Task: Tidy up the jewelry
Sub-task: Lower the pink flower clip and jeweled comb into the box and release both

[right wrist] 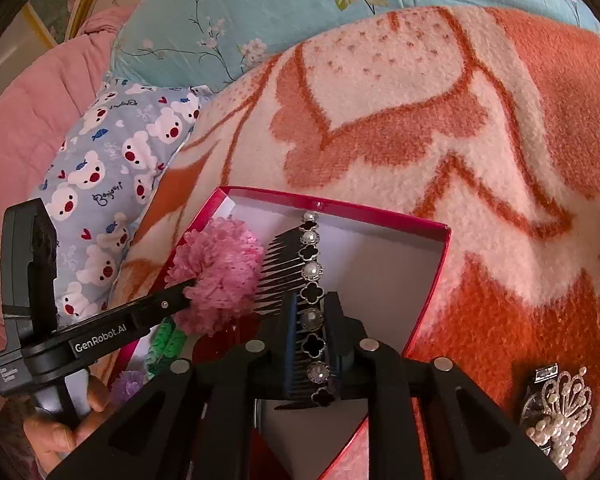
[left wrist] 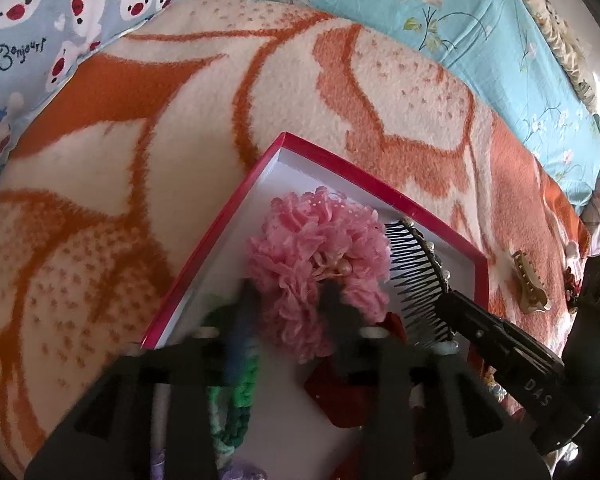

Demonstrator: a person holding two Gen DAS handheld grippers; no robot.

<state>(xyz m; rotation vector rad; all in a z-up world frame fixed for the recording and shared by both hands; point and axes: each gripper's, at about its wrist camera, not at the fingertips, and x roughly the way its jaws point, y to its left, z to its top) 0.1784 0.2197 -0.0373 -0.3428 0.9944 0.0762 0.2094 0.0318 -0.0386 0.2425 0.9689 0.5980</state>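
Note:
A red box (left wrist: 204, 248) with a white inside lies on an orange and cream blanket (left wrist: 148, 160). In it rests a pink ruffled scrunchie (left wrist: 320, 240). My left gripper (left wrist: 290, 292) stands over it with its fingers apart, the scrunchie's near edge between them. In the right wrist view the box (right wrist: 340, 208) also holds a black comb (right wrist: 312, 272) set with pearls and black clovers. My right gripper (right wrist: 312, 308) straddles the comb's decorated band, with its fingers slightly apart. The scrunchie (right wrist: 220, 272) lies left of the comb, and the left gripper (right wrist: 186, 290) touches it.
A green scrunchie (left wrist: 236, 396), a red piece (left wrist: 340, 396) and a purple scrunchie (right wrist: 128, 386) lie in the box's near part. A gold claw clip (left wrist: 530, 284) and a pearl crown clip (right wrist: 560, 408) lie on the blanket to the right. A bear-print pillow (right wrist: 112, 168) lies to the left.

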